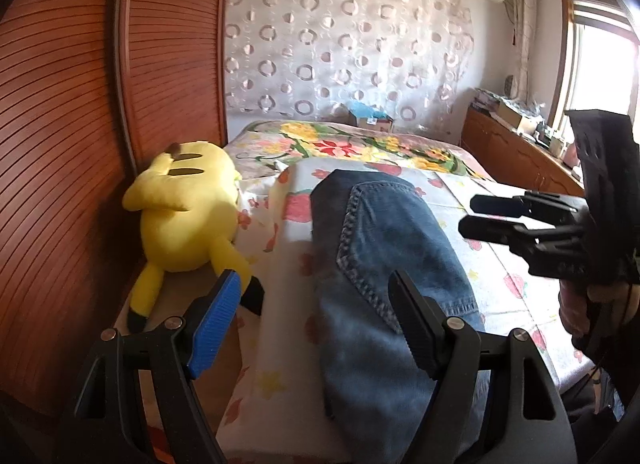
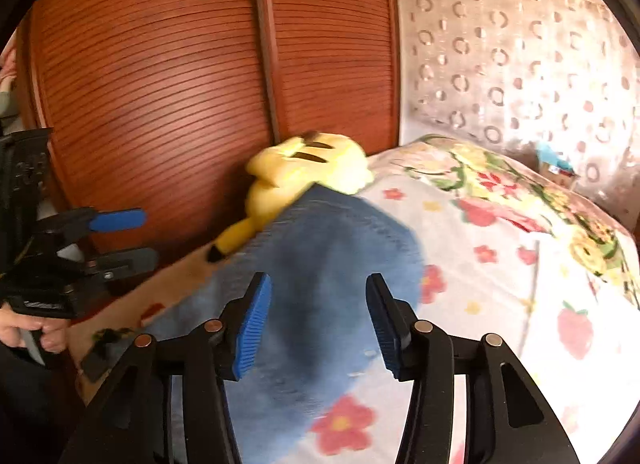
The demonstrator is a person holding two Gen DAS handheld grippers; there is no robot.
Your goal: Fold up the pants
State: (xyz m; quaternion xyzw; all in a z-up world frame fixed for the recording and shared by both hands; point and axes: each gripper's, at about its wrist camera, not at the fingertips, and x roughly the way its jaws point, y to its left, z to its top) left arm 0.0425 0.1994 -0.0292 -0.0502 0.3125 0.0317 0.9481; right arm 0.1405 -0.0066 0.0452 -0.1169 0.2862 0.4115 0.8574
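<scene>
Two grippers held level over folded pants [image 1: 380, 264] on flowered bed [image 1: 500, 284].
Left gripper [image 1: 312, 304] spread wide, empty; right gripper [image 2: 316, 316] likewise agape, gripping nothing, just above denim.

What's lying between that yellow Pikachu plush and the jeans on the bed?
Only bedding: in the left wrist view, a strip of the floral bedsheet separates the Pikachu plush from the jeans. In the right wrist view the jeans overlap the plush, hiding that gap.

Daylight glares through the window [image 1: 596, 63]; right wrist view is motion-blurred, fisheye edges dark.
</scene>
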